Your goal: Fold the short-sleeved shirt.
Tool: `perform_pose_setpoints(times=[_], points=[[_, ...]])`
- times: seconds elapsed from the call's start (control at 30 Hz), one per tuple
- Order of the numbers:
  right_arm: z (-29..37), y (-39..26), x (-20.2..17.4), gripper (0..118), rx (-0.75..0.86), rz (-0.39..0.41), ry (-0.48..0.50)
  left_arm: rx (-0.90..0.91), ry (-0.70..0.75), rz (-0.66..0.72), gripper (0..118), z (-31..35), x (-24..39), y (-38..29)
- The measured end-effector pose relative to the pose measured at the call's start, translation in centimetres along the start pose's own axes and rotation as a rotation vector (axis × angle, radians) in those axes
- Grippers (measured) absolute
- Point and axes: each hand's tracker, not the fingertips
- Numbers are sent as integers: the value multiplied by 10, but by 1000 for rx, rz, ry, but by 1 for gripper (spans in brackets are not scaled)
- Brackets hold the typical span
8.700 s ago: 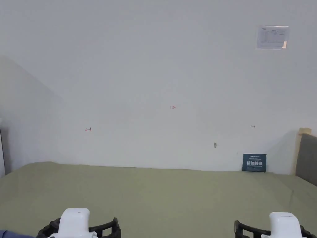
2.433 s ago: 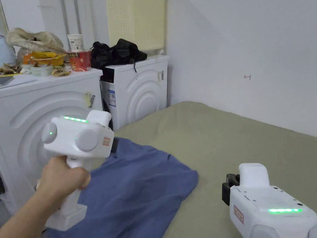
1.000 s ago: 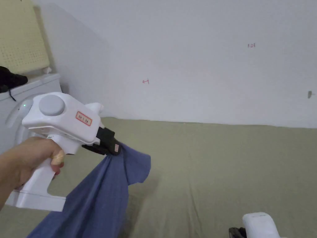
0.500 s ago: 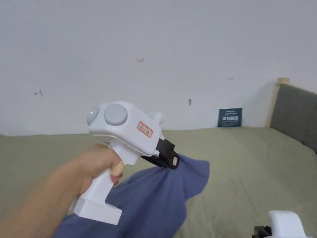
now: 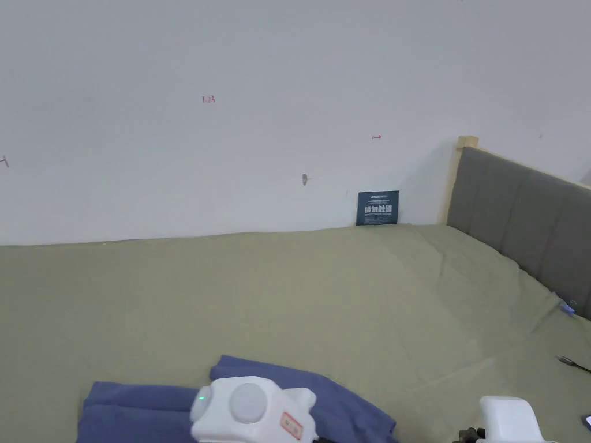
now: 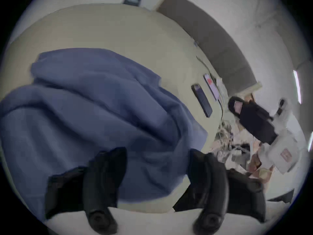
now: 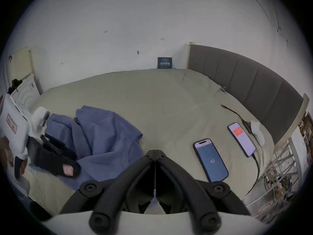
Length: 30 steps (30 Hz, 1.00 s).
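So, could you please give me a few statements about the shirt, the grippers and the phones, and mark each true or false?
1. The shirt lies crumpled on the bed. True.
2. The right gripper is open. False: its jaws meet at the tips, shut on nothing.
3. Two phones lie on the bed, the nearer phone right of the right gripper. True.
4. The shirt is folded into a neat rectangle. False: it is bunched in loose folds.
5. The left gripper is clamped on the shirt. False: its jaws stand apart over the cloth.
6. The farther phone has a cable plugged in. True.
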Motion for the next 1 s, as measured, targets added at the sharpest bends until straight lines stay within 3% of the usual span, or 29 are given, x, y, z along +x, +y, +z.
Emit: perform_pose_setpoints(times=[0.03,0.07,0.17,0.2,0.27,0.37,0.57,0.73,0.9,0.93,0.97,1.0], points=[[1,2,-3,0,8,4,12,65,8,19,58,22,-10,-8],[3,4,-6,0,10,5,24,144,37,16,41,49,-21,-18],[6,10,-15,0,20,30,41,352,272,30,3,129,-56,-59],[6,12,-17,0,22,41,50,393,355,64,0,151,-69,-76],[5,13,-21,0,17,51,54,448,475,147,0,186,-94,-109],[5,10,-27,0,17,63,64,458,485,267,0,221,-124,-161],[-3,9,-42,0,4,73,80,474,491,347,0,233,-147,-199],[-14,13,-52,0,-7,84,95,428,460,347,0,222,-168,-149],[-24,20,-51,0,-11,106,99,308,466,315,0,205,-216,-29],[-25,20,-50,0,-11,106,96,300,475,306,3,199,-224,-9],[-27,21,-47,0,-13,105,96,262,471,285,19,190,-237,16],[-29,21,-44,0,-14,107,95,217,481,256,50,181,-248,37]])
